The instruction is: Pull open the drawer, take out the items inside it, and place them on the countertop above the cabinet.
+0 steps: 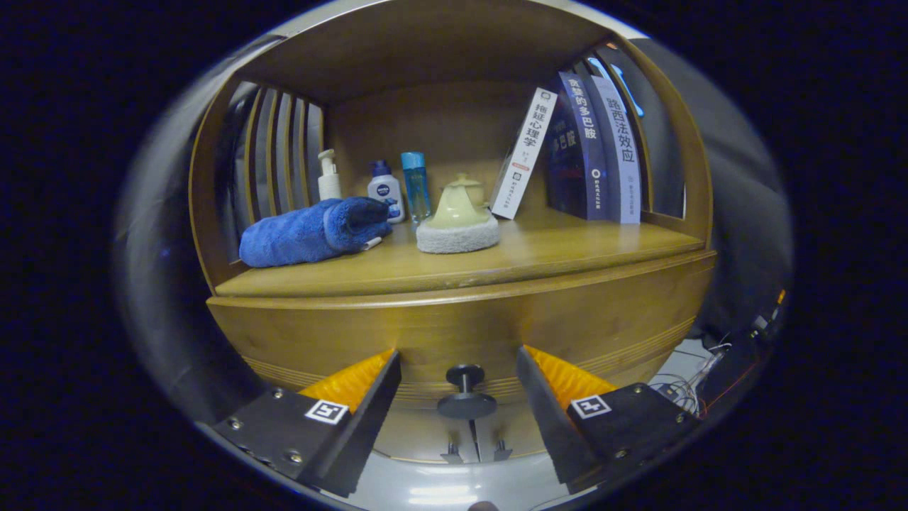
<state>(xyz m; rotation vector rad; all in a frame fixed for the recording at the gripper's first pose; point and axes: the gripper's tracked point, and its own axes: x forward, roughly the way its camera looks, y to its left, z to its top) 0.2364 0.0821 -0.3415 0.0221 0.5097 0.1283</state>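
A wooden cabinet fills the view, with its drawer front (461,326) closed below the countertop (496,266). A dark round knob (466,394) sticks out of the drawer front. My gripper (458,369) is open, and the knob sits between its two fingers without either finger touching it. The drawer's contents are hidden behind the closed front.
On the countertop lie a rolled blue towel (312,231), a white pump bottle (328,177), a small lotion bottle (386,190), a blue bottle (416,186), a pale teapot (458,206) on a grey mat, and leaning books (589,149). Cables (691,387) lie on the floor to the right.
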